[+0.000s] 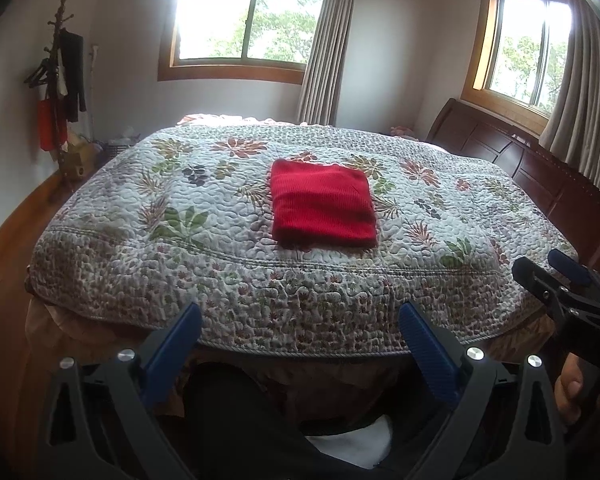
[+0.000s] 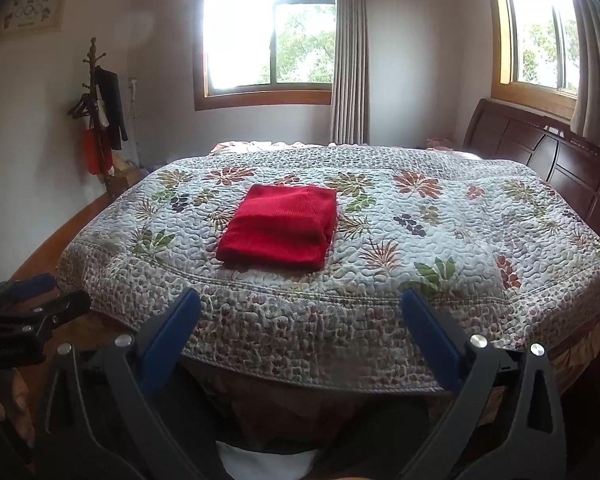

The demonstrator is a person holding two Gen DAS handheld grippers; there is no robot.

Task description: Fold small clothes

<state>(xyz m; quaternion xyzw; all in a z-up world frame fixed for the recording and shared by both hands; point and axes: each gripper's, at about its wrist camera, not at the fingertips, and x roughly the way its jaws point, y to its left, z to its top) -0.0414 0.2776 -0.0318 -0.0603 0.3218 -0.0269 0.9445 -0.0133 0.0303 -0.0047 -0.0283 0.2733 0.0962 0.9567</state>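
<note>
A red knitted garment (image 1: 322, 204) (image 2: 280, 226) lies folded into a flat rectangle on the floral quilt (image 1: 140, 208) (image 2: 440, 240) of the bed, near its middle. My left gripper (image 1: 300, 316) hangs open off the bed's near edge, well short of the garment, nothing between its blue pads. My right gripper (image 2: 300, 304) is open too, at the same near edge, empty. Each wrist view catches the other gripper at its side: the right gripper (image 1: 548, 268) and the left gripper (image 2: 56, 292).
A dark wooden headboard (image 1: 520, 156) runs along the bed's right side under a curtained window (image 1: 528, 44). A coat stand (image 1: 60, 92) with hanging clothes is at the left wall over wooden floor (image 1: 16, 216). A person's hand (image 1: 572, 392) holds the right gripper's handle.
</note>
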